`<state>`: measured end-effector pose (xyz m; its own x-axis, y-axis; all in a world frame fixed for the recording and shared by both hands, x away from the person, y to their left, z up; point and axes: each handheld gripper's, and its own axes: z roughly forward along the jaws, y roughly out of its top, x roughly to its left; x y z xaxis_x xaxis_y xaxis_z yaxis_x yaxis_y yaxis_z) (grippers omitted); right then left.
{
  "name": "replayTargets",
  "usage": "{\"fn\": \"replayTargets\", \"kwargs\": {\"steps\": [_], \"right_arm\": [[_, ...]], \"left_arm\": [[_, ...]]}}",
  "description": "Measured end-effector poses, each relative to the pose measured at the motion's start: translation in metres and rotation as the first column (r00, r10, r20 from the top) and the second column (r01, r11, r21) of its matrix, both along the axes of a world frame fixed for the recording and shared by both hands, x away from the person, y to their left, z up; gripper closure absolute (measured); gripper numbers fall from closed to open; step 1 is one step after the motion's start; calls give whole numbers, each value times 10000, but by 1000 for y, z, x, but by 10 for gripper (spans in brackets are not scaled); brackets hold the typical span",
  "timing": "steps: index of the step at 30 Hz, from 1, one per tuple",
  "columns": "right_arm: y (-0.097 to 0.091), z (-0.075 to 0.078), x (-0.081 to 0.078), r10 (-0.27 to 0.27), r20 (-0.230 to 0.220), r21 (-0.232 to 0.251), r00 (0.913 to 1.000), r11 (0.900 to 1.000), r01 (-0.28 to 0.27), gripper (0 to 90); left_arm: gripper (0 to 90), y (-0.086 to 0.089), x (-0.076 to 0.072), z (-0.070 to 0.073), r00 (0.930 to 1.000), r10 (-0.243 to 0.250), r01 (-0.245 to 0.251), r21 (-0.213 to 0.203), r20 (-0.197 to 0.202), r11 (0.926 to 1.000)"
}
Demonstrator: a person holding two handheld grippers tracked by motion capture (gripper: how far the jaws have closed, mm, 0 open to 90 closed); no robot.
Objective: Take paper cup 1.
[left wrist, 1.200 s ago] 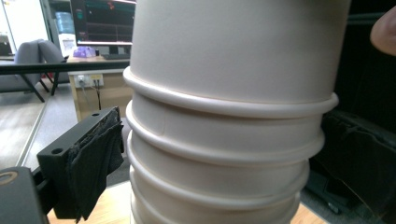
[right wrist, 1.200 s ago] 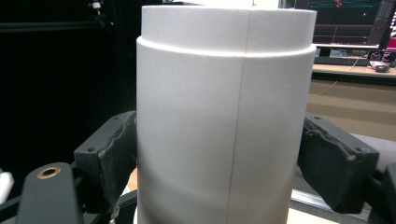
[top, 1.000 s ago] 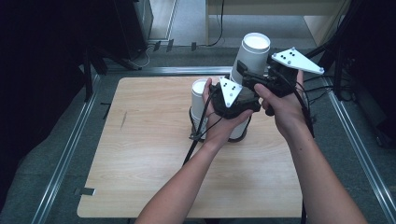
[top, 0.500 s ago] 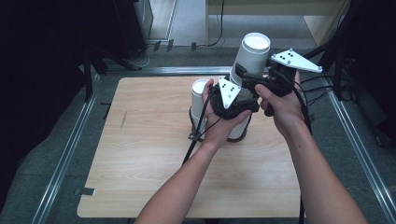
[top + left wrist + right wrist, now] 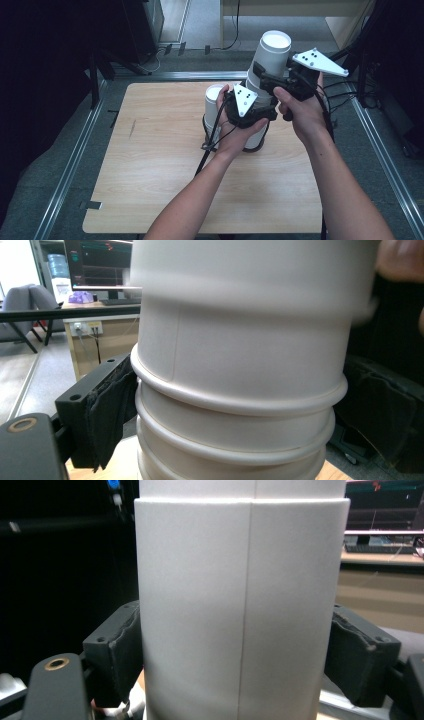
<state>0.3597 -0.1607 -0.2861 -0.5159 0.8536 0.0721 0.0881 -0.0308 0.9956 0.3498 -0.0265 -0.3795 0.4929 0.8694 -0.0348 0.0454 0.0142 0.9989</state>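
A stack of white paper cups (image 5: 256, 137) stands upside down on the wooden table (image 5: 160, 165). My left gripper (image 5: 252, 127) holds its lower part. In the left gripper view the pads (image 5: 112, 407) press on the rolled rims of the stack (image 5: 240, 390), and the jaws have just been closing. The top cup (image 5: 272, 52) sticks up, tilted to the right. My right gripper (image 5: 262, 75) is shut on it. In the right gripper view both pads (image 5: 117, 650) press on the cup's wall (image 5: 240, 605), these jaws too having just closed further.
Another white upside-down cup (image 5: 214, 100) stands just left of the stack, behind the left hand. Metal rails (image 5: 75, 160) frame the table. Dark equipment and cables (image 5: 370, 85) lie off the right and far edges.
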Motion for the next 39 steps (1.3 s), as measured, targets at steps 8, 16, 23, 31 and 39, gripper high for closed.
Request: {"fn": "replayTargets", "kwargs": {"steps": [8, 16, 23, 31, 39], "right_arm": [[0, 22, -6, -122, 422, 131, 9990, 9998, 117, 186], [-1, 27, -10, -680, 919, 239, 9934, 9975, 661, 185], [3, 16, -7, -451, 495, -33, 9978, 9990, 453, 174], [0, 1, -4, -132, -8, 123, 9999, 9998, 132, 158], [-4, -8, -2, 177, -430, -161, 9989, 9997, -184, 136]], "left_arm": [[65, 0, 0, 0, 10000, 28, -28, -55, -39, 10000], [65, 0, -1, 0, 10000, 33, -33, 24, -65, 10000], [66, 0, -1, 0, 10000, 38, -37, 5, -57, 10000], [73, 0, -2, -2, 10000, 18, -18, 56, 37, 10000], [75, 0, -1, -2, 10000, 35, -36, 87, 57, 10000]]}}
